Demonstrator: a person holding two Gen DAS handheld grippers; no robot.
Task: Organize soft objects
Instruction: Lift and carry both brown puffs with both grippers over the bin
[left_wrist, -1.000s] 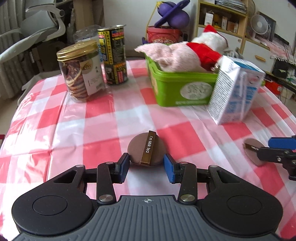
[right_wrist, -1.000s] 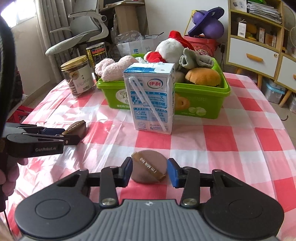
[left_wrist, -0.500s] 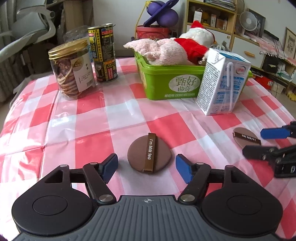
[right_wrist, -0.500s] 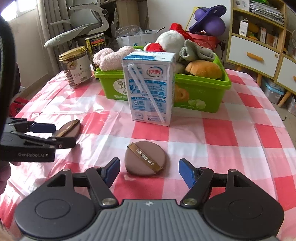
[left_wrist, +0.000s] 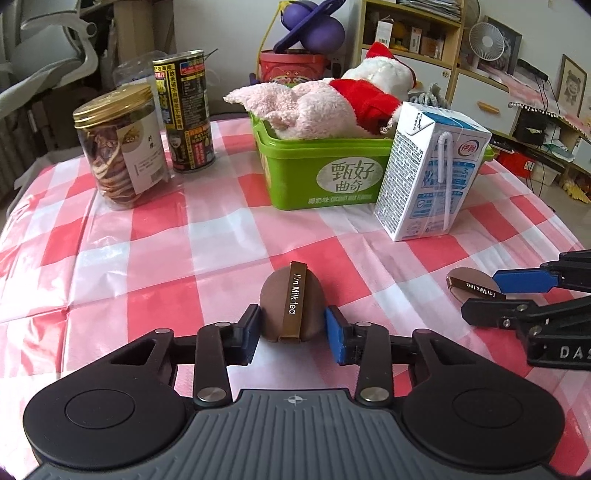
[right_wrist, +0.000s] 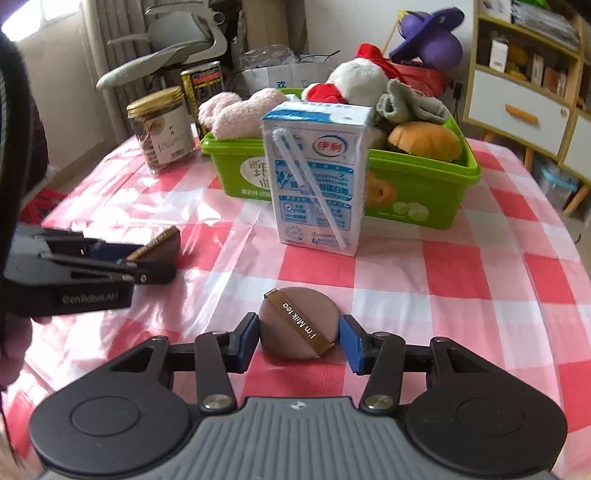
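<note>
The left tool (left_wrist: 292, 328) has just been closing, and its blue pads now press both sides of a round brown puff (left_wrist: 291, 308) with an "I'm Milk tea" band, squeezing it narrower where it lies on the near middle of the desk (left_wrist: 221, 236). The right tool (right_wrist: 298, 338) has also just been closing around a second brown puff (right_wrist: 298, 326) on the near part of the desk; its left pad touches the puff's edge, while whether the right pad touches cannot be told, so the pinch is not certain. Each tool shows at the side of the other's view, the two puffs lying well apart. Farther back stands a white-and-blue milk carton (right_wrist: 317, 177) with a straw on its face, just in front of a green tub (right_wrist: 424, 192). The tub holds a pink plush (left_wrist: 295, 107), a white and red plush (left_wrist: 373, 79), a grey cloth (right_wrist: 410, 103) and a bread-shaped toy (right_wrist: 424, 142). To the far left stand a gold-lidded jar (left_wrist: 118, 147) and a black and yellow can (left_wrist: 186, 110).
</note>
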